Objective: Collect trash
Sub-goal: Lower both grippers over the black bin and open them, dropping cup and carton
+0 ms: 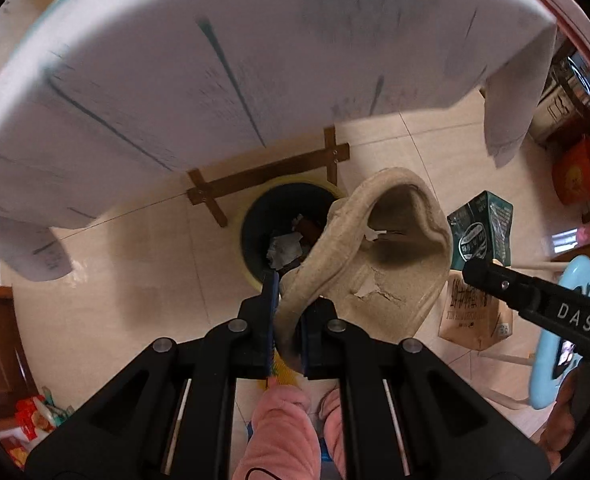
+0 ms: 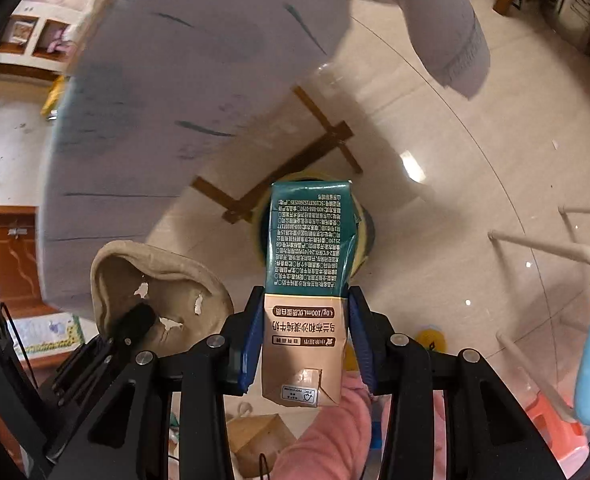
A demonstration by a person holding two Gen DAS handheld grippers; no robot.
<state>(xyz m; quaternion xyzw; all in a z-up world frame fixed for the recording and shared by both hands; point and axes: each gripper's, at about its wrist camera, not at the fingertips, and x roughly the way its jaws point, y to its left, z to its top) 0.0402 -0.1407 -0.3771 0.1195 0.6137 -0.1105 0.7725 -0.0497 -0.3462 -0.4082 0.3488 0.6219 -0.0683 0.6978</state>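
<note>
While the left gripper (image 1: 288, 312), jaws nearly shut, pinches a worn beige slipper (image 1: 379, 256) by its edge and the right gripper (image 2: 306, 336) clamps a milk carton (image 2: 309, 280), both hang above the bin (image 1: 255, 216) at twelve o'clock — a release off-centre could drop either onto the floor (image 1: 135, 272) — the floppy slipper especially.

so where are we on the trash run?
Done: bin already holds some scraps. In hand: left gripper is shut on a crumpled beige tray; right gripper clamps a milk carton. Both hang above the bin. Left: drop both in.
</note>
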